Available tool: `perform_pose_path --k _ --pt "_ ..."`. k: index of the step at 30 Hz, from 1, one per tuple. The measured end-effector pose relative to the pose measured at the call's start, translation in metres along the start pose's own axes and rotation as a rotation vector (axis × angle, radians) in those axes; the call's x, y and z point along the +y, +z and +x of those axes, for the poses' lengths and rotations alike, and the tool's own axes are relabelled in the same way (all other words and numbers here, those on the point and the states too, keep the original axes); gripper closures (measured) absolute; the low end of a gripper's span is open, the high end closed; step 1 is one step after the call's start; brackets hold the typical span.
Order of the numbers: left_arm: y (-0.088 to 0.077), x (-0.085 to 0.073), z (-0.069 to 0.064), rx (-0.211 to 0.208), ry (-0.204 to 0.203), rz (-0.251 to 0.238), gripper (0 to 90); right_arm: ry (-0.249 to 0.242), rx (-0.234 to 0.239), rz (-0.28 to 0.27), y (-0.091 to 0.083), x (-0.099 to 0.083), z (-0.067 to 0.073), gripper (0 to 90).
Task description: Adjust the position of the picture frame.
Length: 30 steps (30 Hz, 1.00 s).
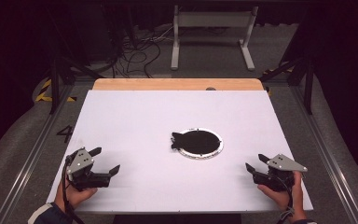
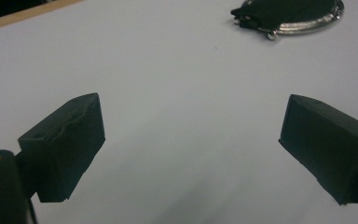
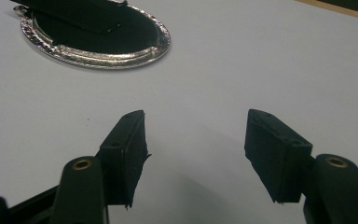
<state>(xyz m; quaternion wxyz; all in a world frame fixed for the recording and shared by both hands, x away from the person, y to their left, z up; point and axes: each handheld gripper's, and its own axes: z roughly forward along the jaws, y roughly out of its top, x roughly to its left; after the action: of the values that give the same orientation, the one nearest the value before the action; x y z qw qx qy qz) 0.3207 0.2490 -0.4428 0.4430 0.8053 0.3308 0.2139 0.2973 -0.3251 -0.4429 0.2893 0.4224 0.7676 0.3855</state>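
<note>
From the high view I see a round dish (image 1: 199, 143) with a silvery rim and a dark inside, lying a little right of the middle of the frame on the white table (image 1: 135, 116). A dark thing pokes over its left edge; I cannot tell what it is. My left tongs (image 1: 106, 161) sit at the lower left, spread and holding nothing; my right tongs (image 1: 256, 163) sit at the lower right, also spread and free. Both are well apart from the dish.

In the left gripper view the dish (image 2: 303, 18) is cut off at the upper right of the frame. Small shiny balls show on the dark thing's near edge, perhaps a clasp. My tongs (image 2: 191, 140) gape wide over bare table.

In the right gripper view the dish (image 3: 98, 39) lies at the upper left, its top cut off. The rim looks crinkled like foil, so I judge it light, thin and easily bent. I would pinch the rim gently. The flat dark thing on it looks stiffer.
</note>
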Motion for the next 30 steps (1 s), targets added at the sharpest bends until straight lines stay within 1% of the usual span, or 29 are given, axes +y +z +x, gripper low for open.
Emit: perform_pose_path --k 1,2,3,4,5,8,9,10,11,12,13,14,15,16,17,18,19,20,21,22,23,24,25,26,27,28,30 --pt "0.003 0.0 -0.001 -0.009 0.011 0.02 6.9 0.0 0.0 -0.001 0.0 0.0 0.0 40.2" --pt "0.006 -0.002 -0.003 -0.035 0.035 0.04 7.1 0.0 0.003 -0.003 0.001 0.001 0.0 41.1" --pt "0.009 -0.003 -0.004 -0.042 0.034 0.049 7.3 0.002 0.003 0.002 0.001 0.001 0.0 43.6" --pt "0.009 -0.003 -0.004 -0.042 0.034 0.049 8.7 0.002 0.003 0.002 0.001 0.001 0.0 43.6" --pt "0.01 -0.003 -0.004 -0.051 0.035 0.054 8.7 0.002 0.006 0.001 0.001 0.002 0.0 45.6" --pt "0.013 -0.003 -0.002 -0.074 0.037 0.059 14.0 -0.002 0.01 0.005 0.002 0.003 0.0 54.1" --pt "0.015 -0.002 -0.001 -0.101 0.034 0.048 15.5 -0.004 0.01 0.006 0.003 0.004 0.0 57.6" --pt "0.017 0.0 0.0 -0.092 0.047 0.054 18.9 0.002 0.013 0.007 0.004 0.006 0.0 62.0" --pt "0.02 0.004 0.001 -0.077 0.051 0.06 22.0 0.006 0.015 0.007 0.005 0.008 0.0 64.9" --pt "0.022 0.007 0.003 -0.087 0.043 0.05 24.2 0.02 0.028 0.003 0.006 0.01 0.0 68.4" --pt "0.026 0.011 0.005 -0.094 0.046 0.043 28.7 0.025 0.042 0.006 0.007 0.011 0.0 71.5" --pt "0.028 0.014 0.006 -0.089 0.057 0.044 33.8 0.024 0.054 0.009 0.01 0.013 0.002 74.6" --pt "0.031 0.018 0.007 -0.086 0.062 0.043 35.0 0.019 0.057 0.012 0.011 0.014 0.003 76.4" --pt "0.033 0.022 0.007 -0.089 0.072 0.039 40.0 0.009 0.063 0.02 0.013 0.016 0.005 79.0" --pt "0.038 0.028 0.008 -0.084 0.08 0.025 44.8 0.001 0.067 0.023 0.015 0.018 0.006 80.8" --pt "0.043 0.034 0.009 -0.095 0.081 0.017 49.1 -0.003 0.08 0.028 0.018 0.019 0.008 83.5" --pt "0.043 0.034 0.009 -0.095 0.081 0.017 55.6 -0.003 0.08 0.028 0.018 0.019 0.008 83.5" --pt "0.049 0.041 0.009 -0.102 0.089 0.007 55.6 -0.004 0.089 0.034 0.021 0.02 0.009 85.6" --pt "0.054 0.046 0.009 -0.094 0.101 0.009 61.5 -0.008 0.092 0.043 0.024 0.021 0.01 87.4" --pt "0.06 0.052 0.009 -0.104 0.117 0.007 66.3 -0.006 0.096 0.049 0.027 0.022 0.011 88.8" --pt "0.066 0.057 0.009 -0.115 0.121 0.009 70.6 -0.003 0.099 0.054 0.029 0.022 0.011 90.0" --pt "0.071 0.062 0.008 -0.116 0.121 0.013 77.0 -0.001 0.105 0.057 0.034 0.024 0.012 90.0" --pt "0.076 0.065 0.008 -0.122 0.132 0.016 77.0 -0.001 0.105 0.057 0.034 0.024 0.012 90.0" --pt "0.082 0.07 0.006 -0.129 0.139 0.018 80.9 0.001 0.114 0.061 0.037 0.026 0.014 90.0" --pt "0.088 0.074 0.006 -0.136 0.141 0.025 80.9 0.001 0.114 0.061 0.037 0.026 0.014 90.0" --pt "0.094 0.079 0.005 -0.129 0.136 0.036 82.7 0.002 0.118 0.061 0.04 0.028 0.015 90.0" --pt "0.107 0.087 0.002 -0.129 0.129 0.045 85.3 -0.003 0.125 0.062 0.045 0.032 0.019 90.0"
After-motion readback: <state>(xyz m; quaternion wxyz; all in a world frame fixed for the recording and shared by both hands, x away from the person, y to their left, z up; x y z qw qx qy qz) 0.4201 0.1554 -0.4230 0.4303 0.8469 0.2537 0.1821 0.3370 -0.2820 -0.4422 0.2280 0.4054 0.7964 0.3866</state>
